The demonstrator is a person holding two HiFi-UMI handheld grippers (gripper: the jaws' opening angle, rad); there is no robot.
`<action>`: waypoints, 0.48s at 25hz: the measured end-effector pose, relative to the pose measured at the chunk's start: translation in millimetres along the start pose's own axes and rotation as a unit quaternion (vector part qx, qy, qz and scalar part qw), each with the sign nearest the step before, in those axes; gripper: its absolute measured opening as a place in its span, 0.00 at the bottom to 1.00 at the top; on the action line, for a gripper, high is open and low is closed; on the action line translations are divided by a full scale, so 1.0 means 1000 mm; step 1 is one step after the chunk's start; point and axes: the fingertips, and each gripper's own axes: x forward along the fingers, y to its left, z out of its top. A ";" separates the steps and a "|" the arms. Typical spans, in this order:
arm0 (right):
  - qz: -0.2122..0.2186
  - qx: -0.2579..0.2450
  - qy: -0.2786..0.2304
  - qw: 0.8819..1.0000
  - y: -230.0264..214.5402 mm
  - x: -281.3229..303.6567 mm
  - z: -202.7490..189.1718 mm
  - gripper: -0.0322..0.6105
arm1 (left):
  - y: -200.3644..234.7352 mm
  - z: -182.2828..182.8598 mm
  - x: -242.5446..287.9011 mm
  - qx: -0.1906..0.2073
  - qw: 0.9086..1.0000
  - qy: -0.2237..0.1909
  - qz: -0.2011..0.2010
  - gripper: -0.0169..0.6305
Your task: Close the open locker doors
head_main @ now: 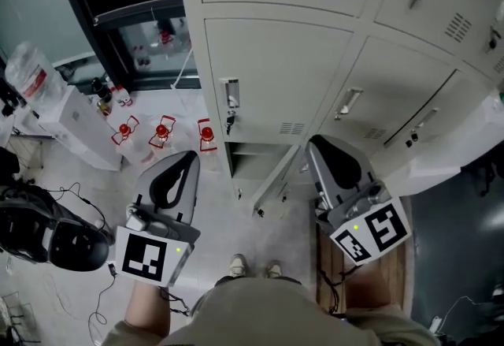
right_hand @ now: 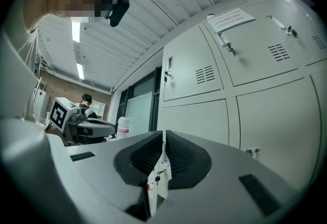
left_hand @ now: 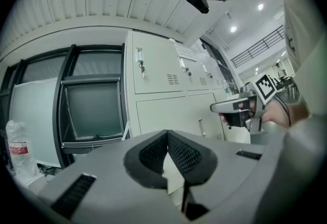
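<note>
A bank of pale grey lockers (head_main: 276, 61) stands in front of me. In the head view a bottom-row door (head_main: 272, 183) hangs ajar, with a dark compartment (head_main: 250, 159) showing beside it. My left gripper (head_main: 179, 165) hovers left of that gap with its jaws together and nothing in them. My right gripper (head_main: 327, 149) is just right of the ajar door, shut and empty. In the left gripper view the jaws (left_hand: 166, 136) meet at the tip and face closed locker doors (left_hand: 168, 113). The right gripper view shows its jaws (right_hand: 163, 136) with only a thin slit between them.
Red-marked stands (head_main: 161, 132) sit on the floor to the left, by a white cabinet (head_main: 79, 128) holding bottles. A black bag (head_main: 67, 242) and cables lie at the lower left. My shoes (head_main: 253, 266) are close to the lockers. Dark window frames (left_hand: 92, 110) adjoin the lockers.
</note>
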 end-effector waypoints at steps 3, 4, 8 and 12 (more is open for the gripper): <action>-0.006 -0.003 0.009 1.000 0.002 -0.026 0.000 0.07 | -0.019 0.001 -0.006 -0.002 1.000 -0.001 -0.013 0.04; -0.008 -0.003 0.011 1.000 0.002 -0.034 0.000 0.07 | -0.026 0.001 -0.009 -0.004 1.000 -0.002 -0.017 0.04; -0.012 0.000 0.028 1.000 0.005 -0.060 -0.009 0.06 | -0.051 -0.006 -0.016 -0.008 0.999 0.002 -0.038 0.04; -0.014 0.006 0.045 0.999 0.007 -0.077 -0.022 0.06 | -0.072 -0.015 -0.020 -0.020 0.998 0.007 -0.056 0.04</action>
